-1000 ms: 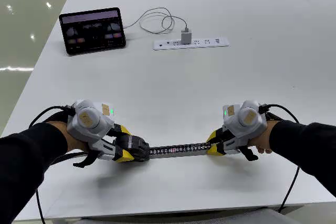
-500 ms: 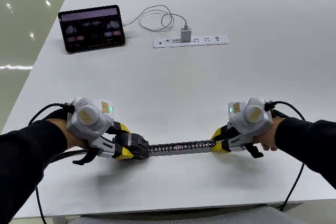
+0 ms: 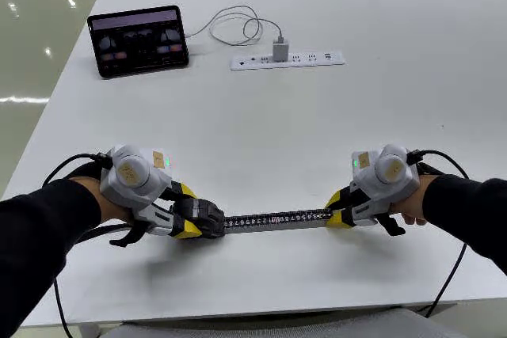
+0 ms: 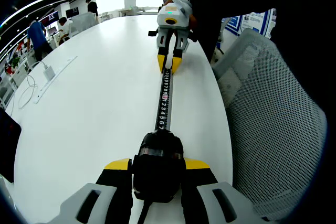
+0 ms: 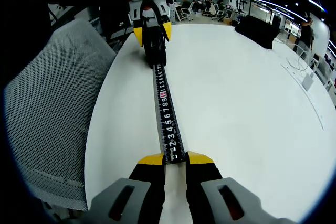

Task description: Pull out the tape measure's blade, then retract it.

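Observation:
A black tape measure case point(image 3: 202, 218) lies near the table's front edge, and my left gripper point(image 3: 188, 220) is shut on it. In the left gripper view the case point(image 4: 157, 162) sits between the yellow-tipped jaws of the left gripper point(image 4: 157, 165). The numbered blade point(image 3: 277, 218) stretches out flat over the table to my right gripper point(image 3: 336, 214), which is shut on its end. In the right gripper view the right gripper point(image 5: 175, 159) pinches the blade point(image 5: 167, 111) at its tip. The blade runs away to the case point(image 5: 154, 46) and the left gripper point(image 5: 151, 29).
A tablet point(image 3: 139, 39) stands at the far left of the white table point(image 3: 356, 108). A power strip point(image 3: 287, 60) with a plugged charger and a looped cable lies beyond the middle. A grey mesh chair point(image 4: 273, 129) sits close against the table's front edge.
My right gripper has moved to the right with the blade's end, so more of the blade is out. The left gripper and the case have stayed in place.

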`<action>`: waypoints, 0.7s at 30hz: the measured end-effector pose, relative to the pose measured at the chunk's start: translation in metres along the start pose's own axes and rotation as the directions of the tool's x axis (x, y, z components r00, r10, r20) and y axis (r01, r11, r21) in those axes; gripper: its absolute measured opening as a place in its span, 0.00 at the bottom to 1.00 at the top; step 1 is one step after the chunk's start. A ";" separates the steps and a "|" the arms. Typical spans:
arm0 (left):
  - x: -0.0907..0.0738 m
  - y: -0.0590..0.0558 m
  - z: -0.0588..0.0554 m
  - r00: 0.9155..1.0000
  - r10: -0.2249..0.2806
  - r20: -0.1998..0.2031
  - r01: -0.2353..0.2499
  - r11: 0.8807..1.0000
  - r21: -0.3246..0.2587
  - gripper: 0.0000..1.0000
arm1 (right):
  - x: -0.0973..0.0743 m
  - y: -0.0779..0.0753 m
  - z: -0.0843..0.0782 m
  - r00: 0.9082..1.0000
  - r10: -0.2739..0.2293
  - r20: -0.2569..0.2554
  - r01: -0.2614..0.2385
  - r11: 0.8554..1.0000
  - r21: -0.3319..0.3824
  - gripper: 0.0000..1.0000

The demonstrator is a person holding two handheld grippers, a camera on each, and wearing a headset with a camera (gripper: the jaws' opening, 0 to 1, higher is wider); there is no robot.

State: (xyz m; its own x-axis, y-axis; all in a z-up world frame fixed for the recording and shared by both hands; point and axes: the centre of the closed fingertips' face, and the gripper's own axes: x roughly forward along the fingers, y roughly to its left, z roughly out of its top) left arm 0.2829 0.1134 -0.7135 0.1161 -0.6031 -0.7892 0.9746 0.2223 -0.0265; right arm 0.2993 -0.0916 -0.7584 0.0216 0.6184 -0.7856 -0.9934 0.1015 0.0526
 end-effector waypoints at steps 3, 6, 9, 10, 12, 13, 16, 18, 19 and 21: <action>0.000 0.000 0.000 1.000 0.000 0.000 0.000 1.000 0.001 0.31 | -0.001 -0.001 -0.002 1.000 -0.002 -0.003 0.002 1.000 0.003 0.09; 0.000 0.000 0.000 1.000 0.000 0.001 0.000 1.000 0.000 0.31 | -0.002 -0.001 -0.004 1.000 -0.003 -0.003 0.003 1.000 0.007 0.09; 0.000 0.000 0.000 1.000 0.000 0.000 0.000 1.000 0.001 0.31 | -0.003 -0.001 -0.005 1.000 -0.004 -0.004 0.004 1.000 0.011 0.09; 0.000 0.000 0.000 1.000 0.000 0.000 0.000 1.000 0.000 0.31 | -0.003 -0.001 -0.006 1.000 -0.004 -0.005 0.004 1.000 0.012 0.09; 0.000 -0.001 0.000 1.000 0.001 0.000 -0.001 1.000 0.000 0.31 | -0.004 -0.001 -0.006 1.000 -0.003 -0.005 0.003 1.000 0.014 0.09; 0.000 -0.001 0.000 1.000 0.001 0.001 -0.001 1.000 0.001 0.31 | -0.004 -0.001 -0.007 1.000 -0.002 -0.007 0.002 1.000 0.016 0.09; 0.000 -0.001 0.000 1.000 0.002 0.001 -0.002 1.000 0.000 0.31 | -0.005 -0.001 -0.008 1.000 -0.002 -0.009 0.003 1.000 0.014 0.09; 0.000 -0.001 0.000 1.000 0.002 0.000 -0.002 1.000 0.001 0.31 | -0.005 -0.001 -0.009 1.000 -0.003 -0.011 0.003 1.000 0.016 0.09; 0.000 -0.001 0.000 1.000 0.002 0.000 -0.002 1.000 0.001 0.31 | -0.006 -0.002 -0.009 1.000 -0.003 -0.011 0.003 1.000 0.018 0.09; 0.000 -0.001 0.000 1.000 0.001 0.000 -0.001 1.000 0.002 0.31 | -0.007 -0.002 -0.011 1.000 -0.004 -0.012 0.004 1.000 0.022 0.09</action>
State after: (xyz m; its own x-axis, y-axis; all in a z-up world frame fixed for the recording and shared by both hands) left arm 0.2824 0.1130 -0.7132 0.1174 -0.6026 -0.7894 0.9749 0.2214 -0.0241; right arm 0.2994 -0.1046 -0.7596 0.0244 0.6084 -0.7932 -0.9907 0.1210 0.0624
